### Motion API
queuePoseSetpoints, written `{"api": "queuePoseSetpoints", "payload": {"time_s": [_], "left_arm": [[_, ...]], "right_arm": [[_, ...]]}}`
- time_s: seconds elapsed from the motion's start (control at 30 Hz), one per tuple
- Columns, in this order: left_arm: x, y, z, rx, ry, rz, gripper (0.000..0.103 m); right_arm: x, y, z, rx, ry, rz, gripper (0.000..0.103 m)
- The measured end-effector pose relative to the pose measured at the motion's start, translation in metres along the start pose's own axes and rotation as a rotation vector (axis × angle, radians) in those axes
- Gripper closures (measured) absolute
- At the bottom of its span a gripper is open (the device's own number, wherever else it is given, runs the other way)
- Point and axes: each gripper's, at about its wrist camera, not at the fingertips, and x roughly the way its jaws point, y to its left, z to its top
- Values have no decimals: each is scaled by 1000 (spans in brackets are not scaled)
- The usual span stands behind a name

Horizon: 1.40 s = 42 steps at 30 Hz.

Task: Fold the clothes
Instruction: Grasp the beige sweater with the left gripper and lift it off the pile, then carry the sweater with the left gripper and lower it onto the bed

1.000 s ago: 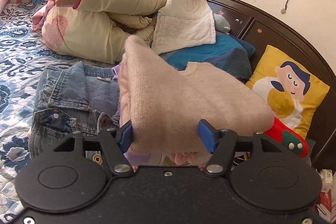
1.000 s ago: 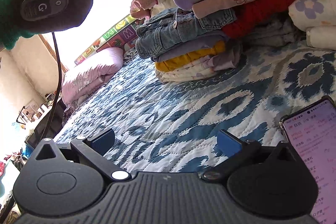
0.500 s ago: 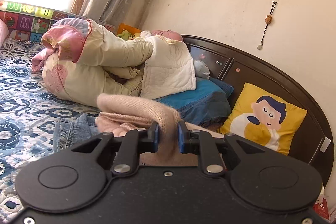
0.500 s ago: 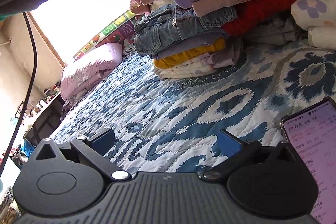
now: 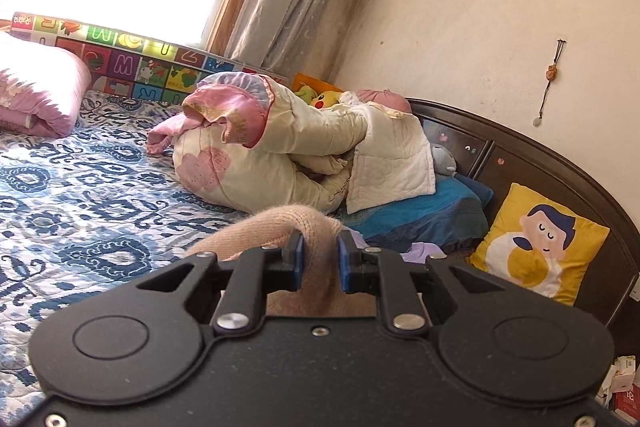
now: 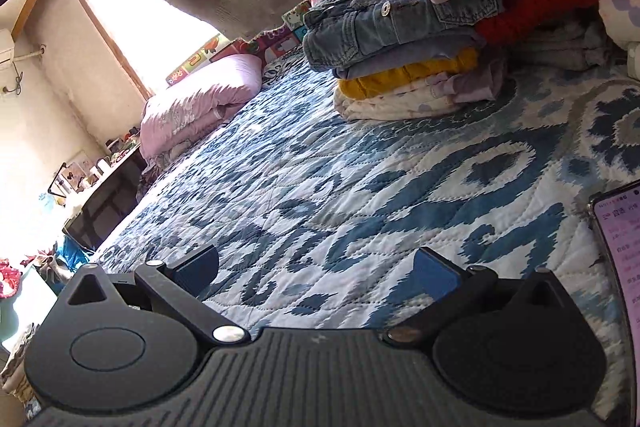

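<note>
Through the left wrist camera we see the left gripper [image 5: 319, 259] with its two blue pads nearly together, clamping a thick fold of the fuzzy beige knit sweater [image 5: 276, 227]; the soft wool arches up in a rounded hump between and left of the fingers. A second ago those pads stood wide apart around the sweater, and the denim below filled the view; now the bed quilt [image 5: 80, 195], stitched in blue and white, lies further beneath us. Behind sit one puffy cream comforter [image 5: 280, 155], one blue pillow [image 5: 432, 215], one yellow cartoon cushion [image 5: 540, 239] and a curved dark headboard [image 5: 560, 163].

Through the right wrist camera we find the right gripper [image 6: 316, 267] with its two pads spread wide and nothing between them, low over the quilt. The sweater hangs overhead at the top, a broad brown-grey underside, where earlier only its edge showed. One stack of folded clothes [image 6: 420, 47] stands beyond, perhaps six or seven layers, denim near the top. One phone [image 6: 618, 267] lies at the right edge.
</note>
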Motion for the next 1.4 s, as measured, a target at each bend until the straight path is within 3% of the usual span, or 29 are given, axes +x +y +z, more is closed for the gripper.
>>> {"api": "queuePoseSetpoints", "payload": {"time_s": [0.33, 0.47, 0.63, 0.77, 1.0, 1.1, 1.3, 1.33, 1.4], "left_arm": [[22, 72, -22, -76, 77, 146, 95], [15, 91, -14, -102, 55, 141, 96], [-30, 95, -12, -76, 10, 76, 96], [-89, 115, -52, -109, 29, 75, 96], [-153, 167, -172, -239, 245, 185, 95], [-175, 178, -208, -296, 278, 187, 94], [-204, 182, -242, -348, 302, 182, 92], [-209, 182, -245, -346, 296, 178, 88], [-221, 185, -252, -368, 263, 186, 69]], "right_arm": [[25, 27, -13, -75, 104, 62, 0], [32, 32, -16, -93, 132, 73, 0], [36, 32, -17, -86, 149, 84, 0], [30, 25, -13, -43, 135, 103, 0], [17, 3, -7, 88, 132, 173, 0], [17, 7, -12, 84, 162, 192, 0], [5, 8, -14, 103, 188, 235, 0], [1, 6, -14, 112, 186, 246, 0], [-7, 1, -14, 147, 177, 259, 0]]}}
